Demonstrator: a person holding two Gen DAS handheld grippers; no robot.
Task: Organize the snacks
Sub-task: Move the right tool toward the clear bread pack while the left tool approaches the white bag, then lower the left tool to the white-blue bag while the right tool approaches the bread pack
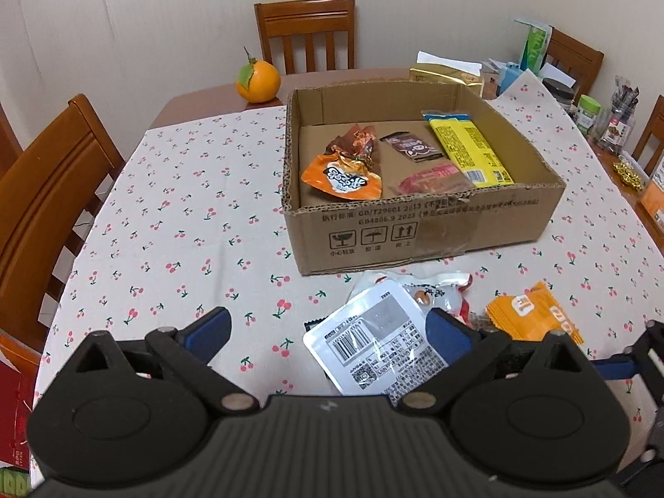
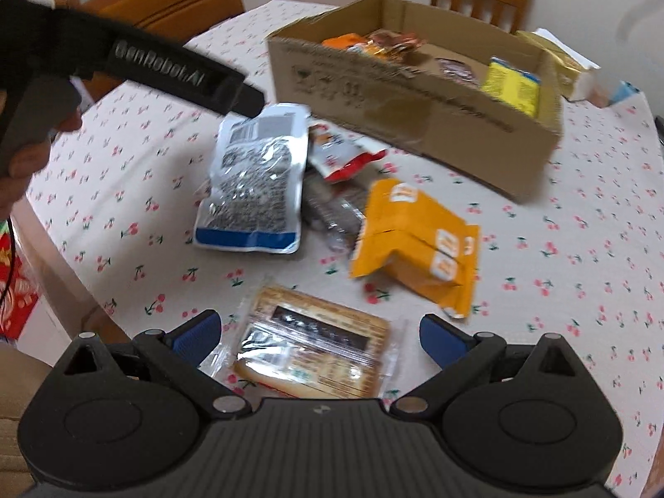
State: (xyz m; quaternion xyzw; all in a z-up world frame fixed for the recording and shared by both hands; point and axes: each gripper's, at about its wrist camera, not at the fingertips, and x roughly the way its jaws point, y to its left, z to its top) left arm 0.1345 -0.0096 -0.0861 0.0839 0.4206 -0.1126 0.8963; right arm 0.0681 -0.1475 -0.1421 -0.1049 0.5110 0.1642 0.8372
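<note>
Left tool (image 1: 328,334): fingers spread wide, gripping nothing, hanging over the white pouch.
White pouch (image 1: 375,346): flat on the desk (image 1: 166,228), barcode and small print facing up, blue band along one end.
Orange packet (image 2: 415,245): creased and folded, lying beside the pouch.
Cardboard box (image 1: 415,224): open-topped, further back, with orange, brown, red and yellow snacks inside.
Right tool (image 2: 317,334): fingers apart, empty, above a clear-wrapped tan biscuit pack (image 2: 315,352).

Open left gripper (image 1: 328,328) hovers over silver packet (image 1: 373,344) near box (image 1: 419,228).
</note>
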